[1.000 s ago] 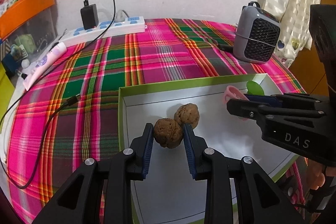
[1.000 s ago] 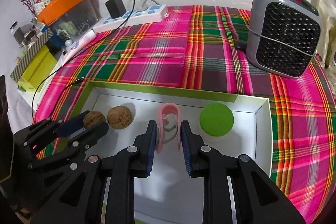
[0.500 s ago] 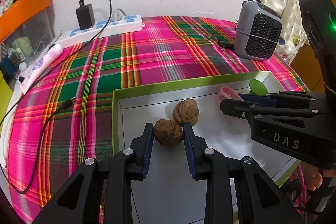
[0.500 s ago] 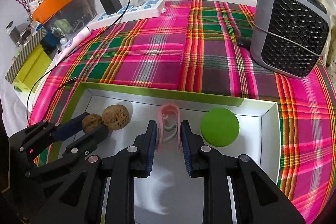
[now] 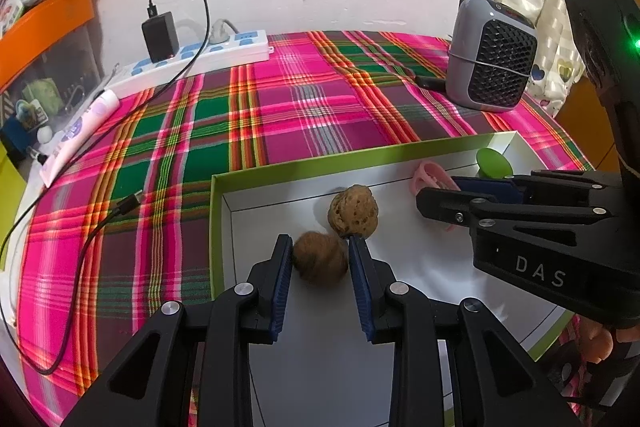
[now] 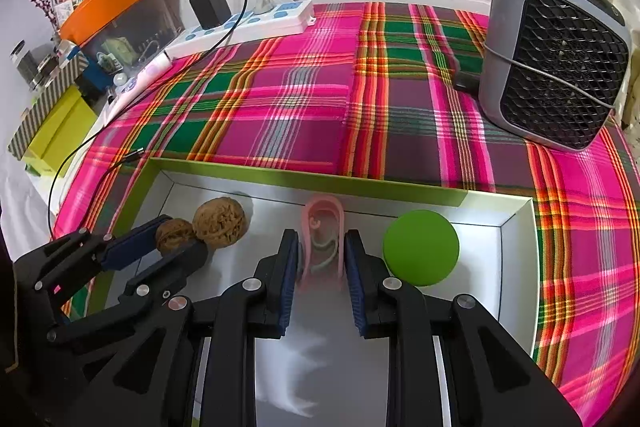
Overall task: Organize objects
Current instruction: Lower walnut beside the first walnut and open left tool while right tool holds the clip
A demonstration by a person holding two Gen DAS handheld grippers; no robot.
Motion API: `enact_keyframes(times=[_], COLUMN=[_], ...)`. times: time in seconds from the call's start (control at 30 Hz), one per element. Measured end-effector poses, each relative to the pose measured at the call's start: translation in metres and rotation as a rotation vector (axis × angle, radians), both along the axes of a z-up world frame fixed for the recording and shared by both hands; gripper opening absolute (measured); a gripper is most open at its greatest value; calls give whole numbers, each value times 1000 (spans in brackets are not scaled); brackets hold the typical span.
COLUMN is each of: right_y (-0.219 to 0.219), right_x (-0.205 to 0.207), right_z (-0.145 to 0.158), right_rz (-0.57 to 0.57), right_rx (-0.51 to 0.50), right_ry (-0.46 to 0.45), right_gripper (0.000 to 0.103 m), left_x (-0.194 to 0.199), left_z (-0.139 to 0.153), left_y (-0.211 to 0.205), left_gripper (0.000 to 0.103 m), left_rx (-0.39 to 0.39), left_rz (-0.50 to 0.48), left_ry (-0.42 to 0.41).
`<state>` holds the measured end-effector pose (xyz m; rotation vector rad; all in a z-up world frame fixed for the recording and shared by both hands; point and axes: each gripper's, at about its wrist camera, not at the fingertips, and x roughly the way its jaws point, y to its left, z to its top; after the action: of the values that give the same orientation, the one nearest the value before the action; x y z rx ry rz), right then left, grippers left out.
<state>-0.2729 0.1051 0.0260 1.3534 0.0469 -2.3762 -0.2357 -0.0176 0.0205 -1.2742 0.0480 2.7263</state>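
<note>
A white box with a green rim (image 5: 216, 227) (image 6: 320, 183) lies on a plaid cloth. In the left wrist view, my left gripper (image 5: 319, 247) is shut on a brown walnut (image 5: 320, 261) over the box floor, near its left wall. A second walnut (image 5: 354, 211) rests just beyond it, touching the right finger's tip. In the right wrist view, my right gripper (image 6: 321, 239) is shut on a pink clip (image 6: 322, 211) by the far wall. A green round object (image 6: 421, 253) lies just right of it. The left gripper (image 6: 180, 235) and both walnuts (image 6: 219, 223) show at the left.
A grey fan heater (image 6: 556, 67) stands on the cloth at the back right. A white power strip (image 5: 192, 57) with a black charger (image 5: 160, 35) lies at the back left, and its cable (image 5: 80, 243) runs down the left side. Boxes crowd the left edge.
Both grips are unchanged. The right wrist view has shifted slightly, so the green object and the heater appear a little larger and lower.
</note>
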Motion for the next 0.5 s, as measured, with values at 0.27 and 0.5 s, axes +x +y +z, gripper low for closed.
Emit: enact_keyframes(times=[0.27,0.5], right_y=[0,-1], right_x=[1,1], right_z=[0,1], right_rz=[-2,-6], right_rx=[3,8], right_ry=[2,6], right_gripper=[25,25], left_x=[0,0], left_z=[0,-1], left_y=[1,0], left_gripper=[27,29], left_rx=[-1,4], left_rz=[-1,2], left_ry=[0,2])
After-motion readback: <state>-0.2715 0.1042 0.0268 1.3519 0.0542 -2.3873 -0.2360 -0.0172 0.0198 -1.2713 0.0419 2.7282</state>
